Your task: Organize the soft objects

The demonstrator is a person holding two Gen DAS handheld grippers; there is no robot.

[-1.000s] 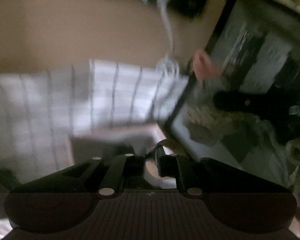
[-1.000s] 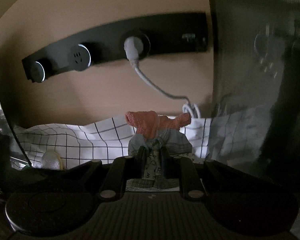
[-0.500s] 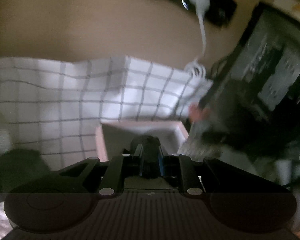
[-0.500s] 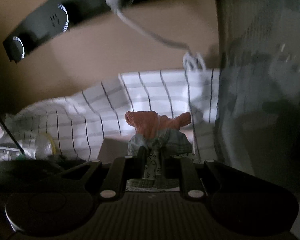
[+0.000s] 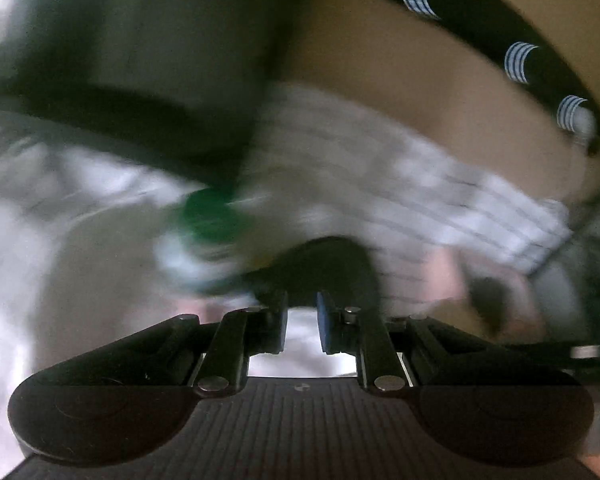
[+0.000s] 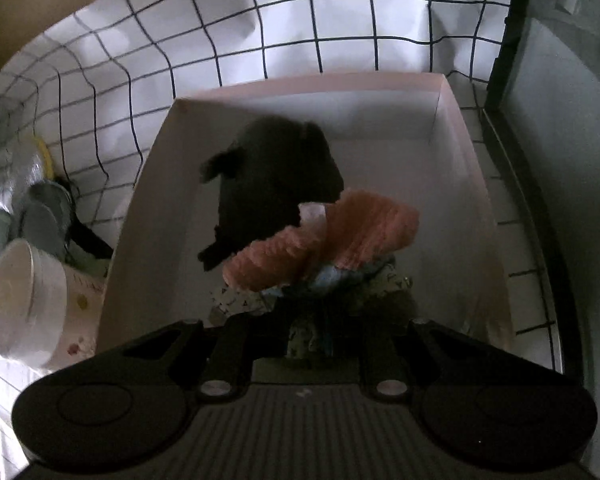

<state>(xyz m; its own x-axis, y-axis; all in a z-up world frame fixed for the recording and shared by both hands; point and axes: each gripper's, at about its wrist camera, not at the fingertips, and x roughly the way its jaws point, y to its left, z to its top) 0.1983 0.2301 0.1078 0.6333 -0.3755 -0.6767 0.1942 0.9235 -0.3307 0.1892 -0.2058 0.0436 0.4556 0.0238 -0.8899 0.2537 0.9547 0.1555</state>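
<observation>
The white cloth with the black grid (image 6: 300, 20) covers the surface under both my tools and runs up to the far edge. On the right stands a dark-framed panel (image 6: 540, 160), its edge just beside the box. In the middle of the cloth sits the shallow pale pink box (image 6: 456, 120), open at the top. A black soft piece (image 6: 276, 176) lies inside it, toward its far left part. My right gripper (image 6: 310, 340) points down into the near part of the box and is clamped on a small patterned cloth bundle (image 6: 384, 280); an orange ribbed piece (image 6: 340, 240) rides on top of that bundle, overlapping the black piece from my view. Left of the box, a white paper cup (image 6: 24, 300) lies on its side, with grey and clear clutter (image 6: 44, 208) beyond it.

My left view is badly smeared. My left gripper (image 5: 301, 326) has its jaws close together with only a narrow gap, and I see nothing pinched between them. Beyond it are a green blur (image 5: 210, 216), a dark lump (image 5: 324, 264), and on the far wall a black socket strip (image 5: 480, 32).
</observation>
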